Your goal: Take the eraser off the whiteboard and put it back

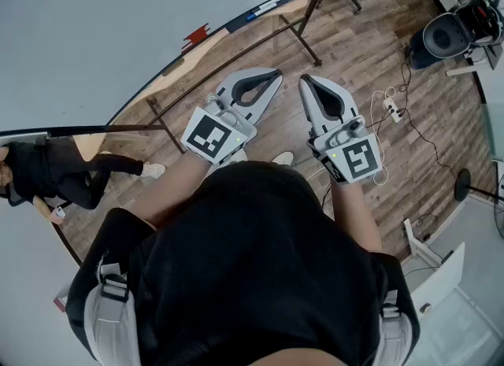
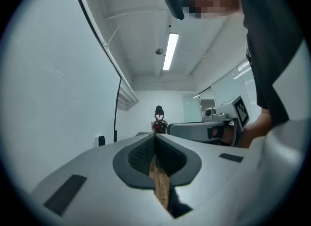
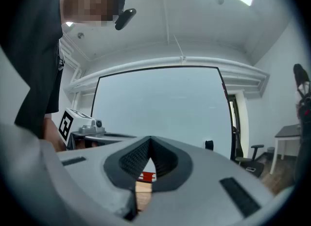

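The whiteboard [image 1: 102, 26] fills the upper left of the head view, and its black-framed face [image 3: 160, 108] stands ahead in the right gripper view. A small red block [image 1: 195, 38], apparently the eraser, sits at the board's lower edge. That red block [image 3: 146, 176] also shows through the right jaws' opening. My left gripper [image 1: 277, 75] and right gripper [image 1: 303, 79] hang side by side over the wooden floor, short of the board. Both are shut and hold nothing. The left gripper [image 2: 155, 136] and right gripper [image 3: 149, 138] each show their tips meeting.
Markers [image 1: 264, 6] lie on the board's ledge; a small black block [image 3: 209, 145] clings to the board's lower right. The stand's legs [image 1: 303, 34] cross the floor ahead. Cables and a power strip [image 1: 390, 109] lie to the right. Another person [image 1: 47, 179] stands at the left.
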Action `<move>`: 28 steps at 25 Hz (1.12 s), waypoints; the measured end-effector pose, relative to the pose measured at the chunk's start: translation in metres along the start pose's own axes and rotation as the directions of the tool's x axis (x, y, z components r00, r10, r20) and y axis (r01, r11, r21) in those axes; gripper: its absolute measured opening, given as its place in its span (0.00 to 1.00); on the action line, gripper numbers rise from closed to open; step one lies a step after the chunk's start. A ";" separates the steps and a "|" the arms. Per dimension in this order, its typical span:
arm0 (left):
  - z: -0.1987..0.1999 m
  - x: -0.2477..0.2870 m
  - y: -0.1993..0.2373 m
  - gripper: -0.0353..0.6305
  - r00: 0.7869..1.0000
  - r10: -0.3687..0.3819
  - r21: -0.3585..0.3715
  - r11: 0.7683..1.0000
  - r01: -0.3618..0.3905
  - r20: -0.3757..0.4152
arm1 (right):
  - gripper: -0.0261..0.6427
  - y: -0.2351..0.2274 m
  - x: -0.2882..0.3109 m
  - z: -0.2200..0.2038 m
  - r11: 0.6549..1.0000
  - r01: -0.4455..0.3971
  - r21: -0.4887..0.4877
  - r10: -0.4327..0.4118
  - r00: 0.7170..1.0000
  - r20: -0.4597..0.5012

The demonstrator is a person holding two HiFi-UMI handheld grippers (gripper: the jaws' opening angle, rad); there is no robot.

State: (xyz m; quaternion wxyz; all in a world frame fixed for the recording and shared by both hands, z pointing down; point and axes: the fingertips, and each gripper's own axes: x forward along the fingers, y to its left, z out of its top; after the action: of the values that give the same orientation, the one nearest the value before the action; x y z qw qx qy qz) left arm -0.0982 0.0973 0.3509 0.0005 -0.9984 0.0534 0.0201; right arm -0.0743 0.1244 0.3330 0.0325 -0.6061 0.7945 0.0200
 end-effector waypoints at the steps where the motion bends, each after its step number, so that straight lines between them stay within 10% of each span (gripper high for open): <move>1: -0.001 0.000 -0.001 0.04 1.000 0.001 -0.001 1.000 -0.001 -0.002 | 0.04 0.000 -0.002 0.000 1.000 0.000 0.001 0.000 1.000 0.001; 28: -0.001 0.049 -0.042 0.04 0.998 0.070 -0.014 0.997 -0.070 0.000 | 0.04 -0.050 -0.055 -0.002 0.998 -0.043 0.036 0.043 0.999 0.009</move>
State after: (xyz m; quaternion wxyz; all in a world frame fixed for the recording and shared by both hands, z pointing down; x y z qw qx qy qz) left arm -0.0446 0.1342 0.3499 -0.0071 -0.9959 0.0882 0.0206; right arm -0.0115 0.1637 0.3393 0.0460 -0.5882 0.8074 0.0087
